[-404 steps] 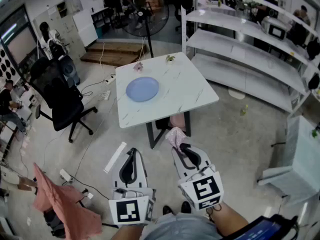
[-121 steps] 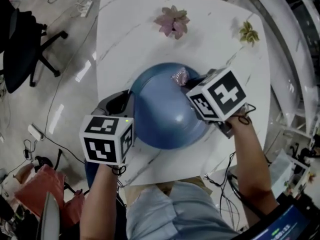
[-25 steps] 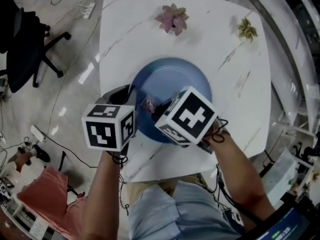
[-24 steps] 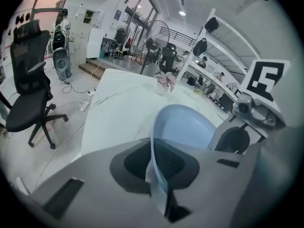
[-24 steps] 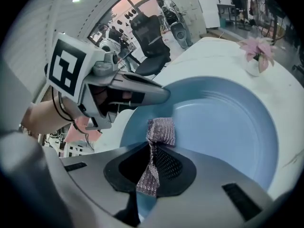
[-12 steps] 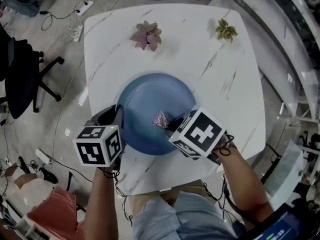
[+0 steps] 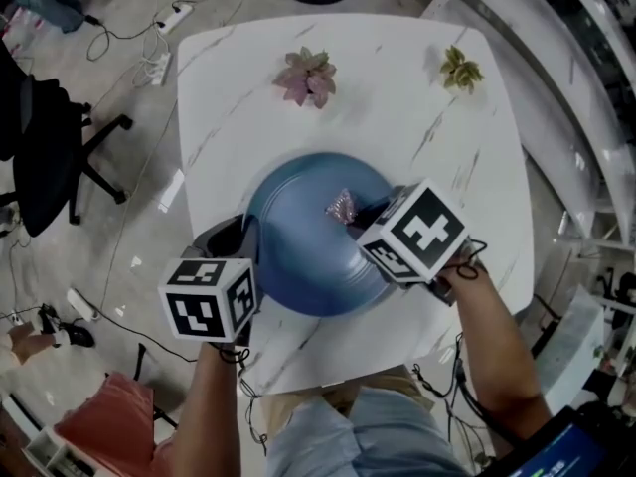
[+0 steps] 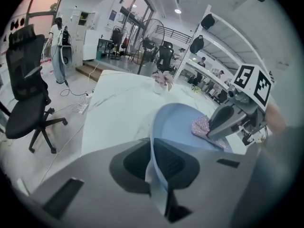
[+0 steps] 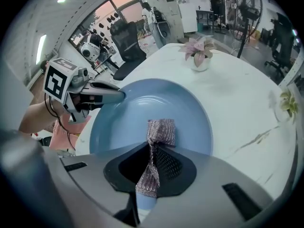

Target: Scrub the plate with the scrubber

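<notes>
A round blue plate (image 7: 303,251) is held tilted above the white table, its left rim clamped in my left gripper (image 7: 246,237). In the left gripper view the rim (image 8: 153,146) runs edge-on between the jaws of that gripper (image 8: 153,167). My right gripper (image 7: 363,210) is shut on a pink mesh scrubber (image 7: 342,207), whose free end lies pressed on the plate's inner face near the far side. The right gripper view shows the scrubber (image 9: 160,131) pinched in the right gripper (image 9: 151,167) and fanned out on the plate (image 9: 128,120), with the left gripper (image 9: 118,95) at the far rim.
On the white marble table (image 7: 427,137), a pink potted plant (image 7: 306,76) stands at the back and a small yellow-green plant (image 7: 459,69) at the back right. A black office chair (image 7: 45,157) stands on the floor to the left. Cables lie on the floor.
The right gripper has swept the scrubber from the plate's near left part across to its far middle. The left gripper has kept its hold on the rim.
</notes>
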